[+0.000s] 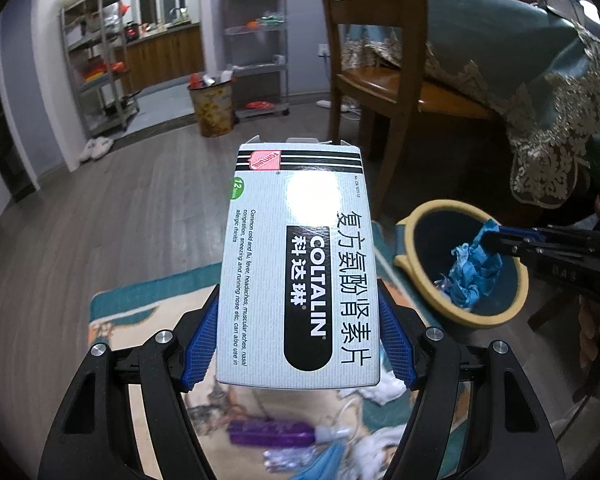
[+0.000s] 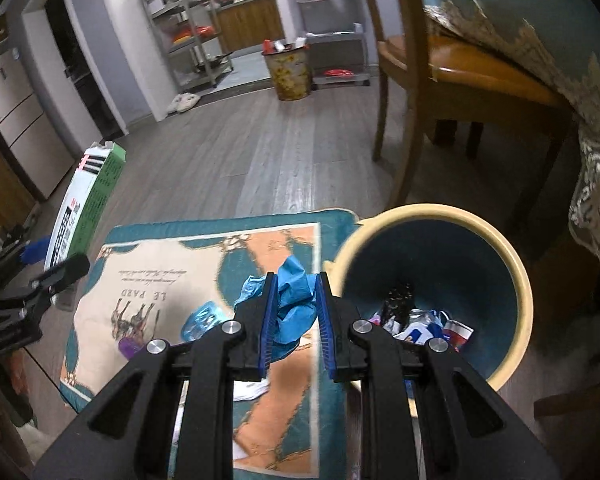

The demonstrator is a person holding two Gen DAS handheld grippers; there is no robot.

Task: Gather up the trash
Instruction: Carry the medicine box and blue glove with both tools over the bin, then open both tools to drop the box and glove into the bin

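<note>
We see a grey wood floor [image 2: 260, 160] running back to a kitchen doorway, with a wooden chair [image 2: 432, 68] tucked beside a cloth-draped desk [image 1: 540, 64]. On the floor lies a teal and peach rug [image 2: 204, 248] printed with horses. Just beside the rug's edge stands our trash bin [image 2: 512, 264], cream-rimmed with a dark blue inside, and several wrappers and scraps already lie at its bottom.

In the left gripper [image 1: 300, 344] we hold a medicine box [image 1: 300, 264], white with black stripes and the word COLTALIN; its blue fingers [image 1: 200, 344] press against both long sides, and the box is raised above the rug with its open flap end pointing away from us. From the right wrist view the same box shows a green side face.

In the right gripper [image 2: 296, 308] we pinch a crumpled blue wad [image 2: 294, 300] between fingers set narrow around it. In the right wrist view it hangs over the rug just beside the bin's rim, while the left wrist view places it over the bin's mouth.

Below us on the rug lie smaller bits: a purple wrapper [image 1: 272, 432], white tissue scraps [image 1: 384, 388] and a clear blue plastic piece [image 2: 202, 320].
</note>
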